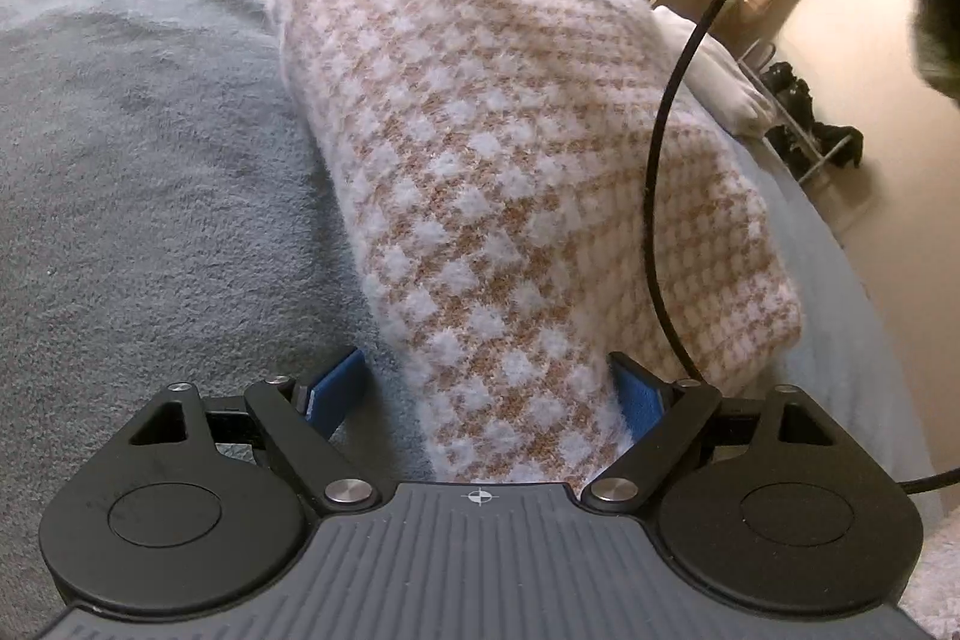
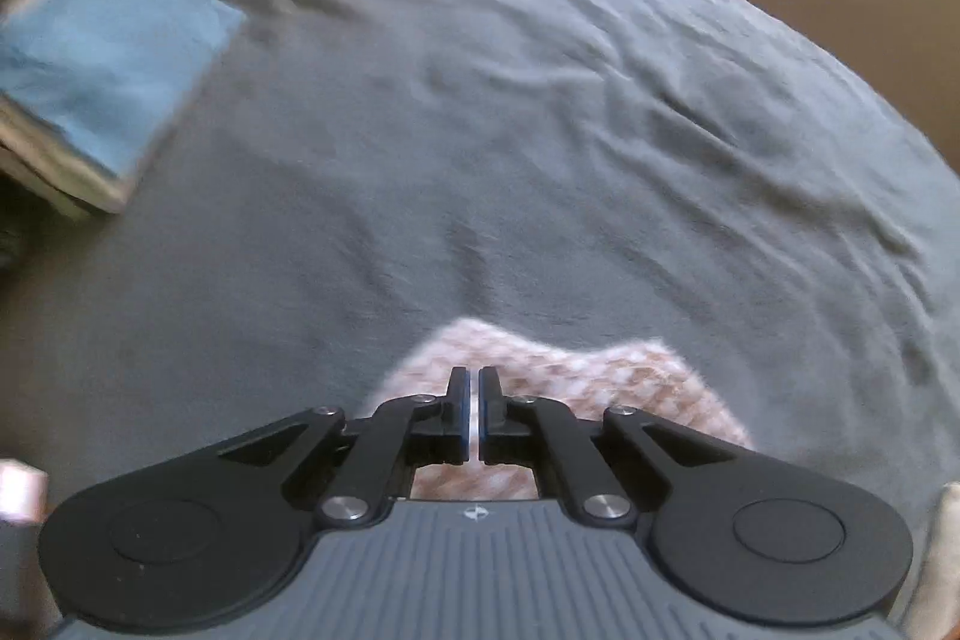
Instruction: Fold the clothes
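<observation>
Item: checked knit garment (image 1: 528, 172), pink-and-tan, fuzzy, lying on grey bed cover (image 1: 150, 160), folded into a thick oblong bundle running from near centre toward far right. Edges fairly even; no loose sleeve visible. Left gripper (image 1: 480, 394): jaws wide apart, blue pads straddling the near end of the bundle, right pad touching or just beside the knit, left pad over the bed cover; not clamped. Right gripper (image 2: 478, 400): jaws together, hovering above a corner of the same garment (image 2: 540, 376); whether any fabric is pinched, cannot tell, though none shows between the pads. Black cable (image 1: 660, 148) draped across the garment in the left wrist view. Stack of folded items (image 2: 102, 82), blue on top, at far left of the bed. Folded white cloth (image 1: 714, 70) at far right, by the bed edge. Progress, judged: this piece folded or nearly so; remaining, probably a final tidy or transfer to the stack. Further unfolded clothes not visible.
</observation>
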`<state>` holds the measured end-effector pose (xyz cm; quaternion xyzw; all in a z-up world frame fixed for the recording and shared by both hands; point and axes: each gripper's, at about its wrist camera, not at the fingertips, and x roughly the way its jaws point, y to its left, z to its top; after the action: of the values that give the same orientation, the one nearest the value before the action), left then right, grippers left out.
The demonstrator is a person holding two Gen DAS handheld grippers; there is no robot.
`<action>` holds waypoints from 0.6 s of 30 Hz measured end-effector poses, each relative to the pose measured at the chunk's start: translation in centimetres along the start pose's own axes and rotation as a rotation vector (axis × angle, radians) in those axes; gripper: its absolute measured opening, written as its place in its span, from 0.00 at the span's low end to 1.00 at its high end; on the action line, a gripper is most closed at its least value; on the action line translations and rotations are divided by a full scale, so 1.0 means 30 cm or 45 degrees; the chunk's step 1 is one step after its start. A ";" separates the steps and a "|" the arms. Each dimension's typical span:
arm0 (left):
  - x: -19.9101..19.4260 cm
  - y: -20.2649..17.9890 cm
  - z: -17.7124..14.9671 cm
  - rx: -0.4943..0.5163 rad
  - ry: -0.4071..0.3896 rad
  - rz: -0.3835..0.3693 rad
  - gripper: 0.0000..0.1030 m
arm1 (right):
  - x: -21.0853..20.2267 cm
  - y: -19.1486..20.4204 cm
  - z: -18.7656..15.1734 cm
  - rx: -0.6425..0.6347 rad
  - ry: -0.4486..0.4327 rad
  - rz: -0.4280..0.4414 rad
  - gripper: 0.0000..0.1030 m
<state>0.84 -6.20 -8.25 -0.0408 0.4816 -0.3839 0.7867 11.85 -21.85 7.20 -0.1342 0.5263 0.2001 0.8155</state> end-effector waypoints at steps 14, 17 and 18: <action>0.010 -0.010 0.017 0.015 0.025 -0.025 0.84 | 0.000 0.029 -0.129 0.071 0.153 0.067 0.00; 0.033 -0.030 0.018 0.035 0.049 -0.017 0.83 | 0.159 0.024 -0.246 0.090 0.211 0.081 0.00; 0.027 -0.028 0.019 0.033 0.046 -0.024 0.83 | 0.180 0.009 -0.262 0.119 0.210 0.106 0.00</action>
<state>1.00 -7.47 -8.17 -0.0281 0.4903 -0.3983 0.7747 7.39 -23.99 -0.94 -0.0902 0.6055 0.1972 0.7657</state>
